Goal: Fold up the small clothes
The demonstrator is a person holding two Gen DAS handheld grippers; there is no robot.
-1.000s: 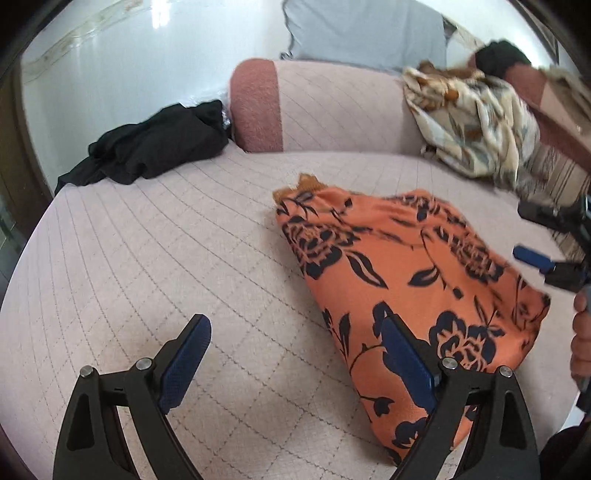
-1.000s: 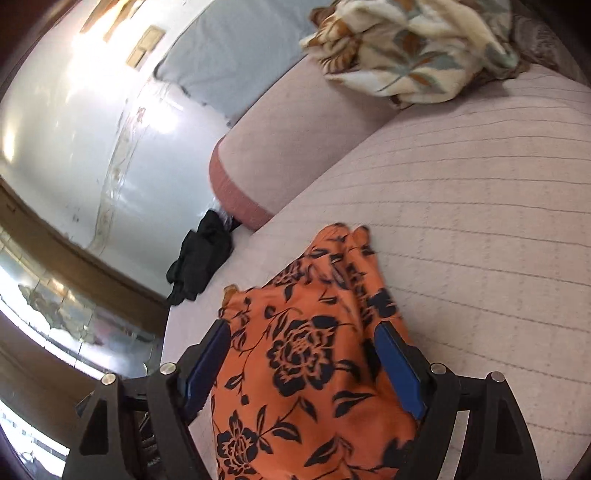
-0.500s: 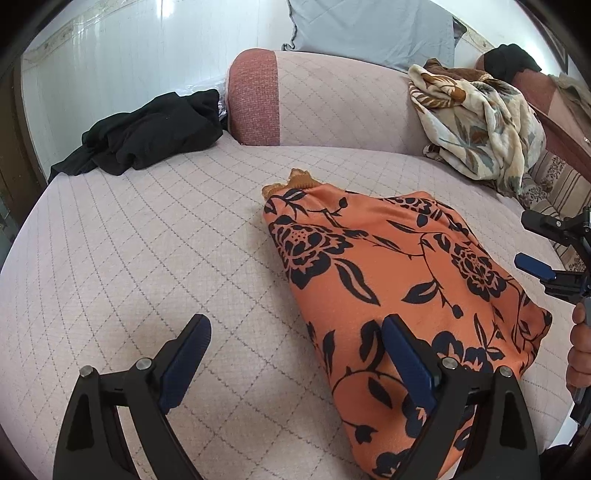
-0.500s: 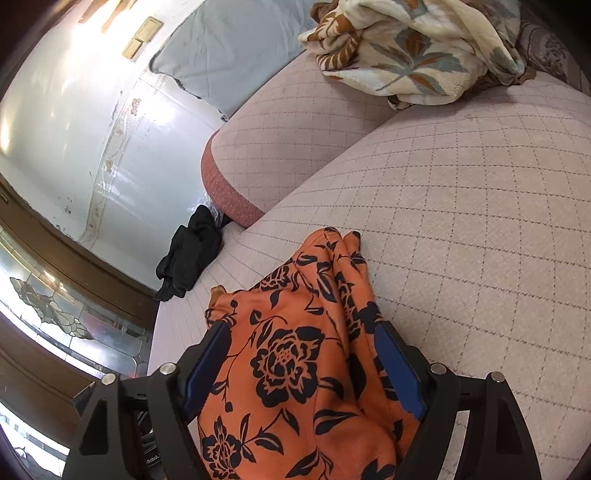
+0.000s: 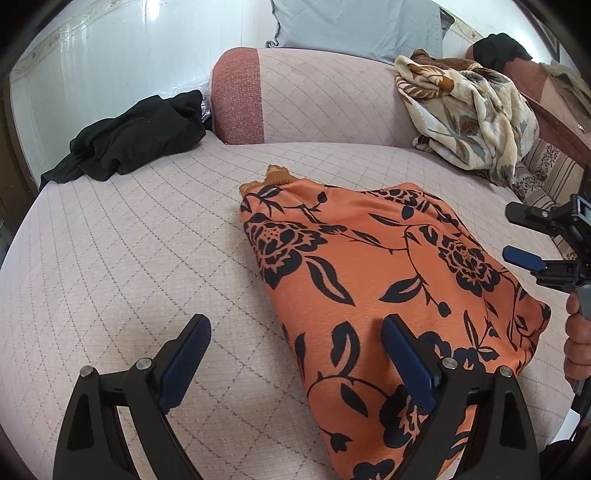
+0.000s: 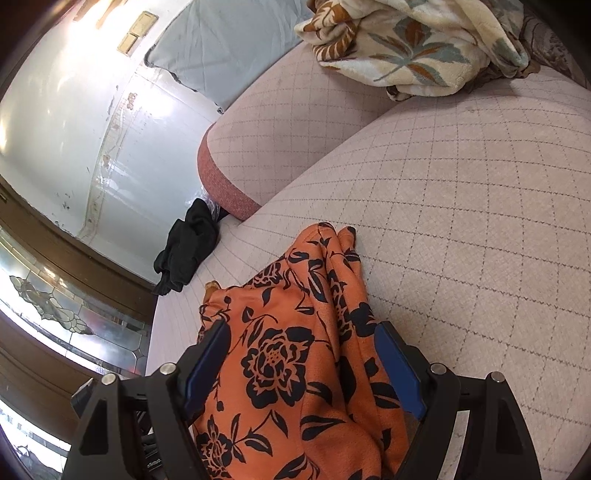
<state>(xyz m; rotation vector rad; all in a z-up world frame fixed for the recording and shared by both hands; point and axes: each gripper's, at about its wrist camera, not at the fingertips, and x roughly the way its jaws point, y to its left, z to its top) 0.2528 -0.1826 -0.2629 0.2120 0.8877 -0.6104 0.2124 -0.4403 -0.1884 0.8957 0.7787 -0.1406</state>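
An orange garment with dark floral print (image 5: 369, 266) lies in a loose fold on the quilted pink seat cushion (image 5: 129, 258). My left gripper (image 5: 295, 350) is open just above the cushion; its right finger hovers over the garment's near edge and its left finger over bare cushion. The right wrist view has the same garment (image 6: 295, 288) bunched into ridges below my right gripper (image 6: 303, 354), which is open wide astride the cloth, pads not pressing it. At the right edge of the left wrist view, the right gripper (image 5: 509, 232) stands open by the garment's far corner.
A black garment (image 5: 136, 136) is heaped at the cushion's back left. A cream leaf-print blanket (image 5: 469, 114) lies on the backrest (image 5: 325, 99) at the right, with a grey pillow (image 5: 354, 26) behind. A person's hand (image 5: 578, 343) holds the right gripper's handle.
Both views have shifted only slightly and the blur has cleared. The garment lies as before and both grippers stay open.
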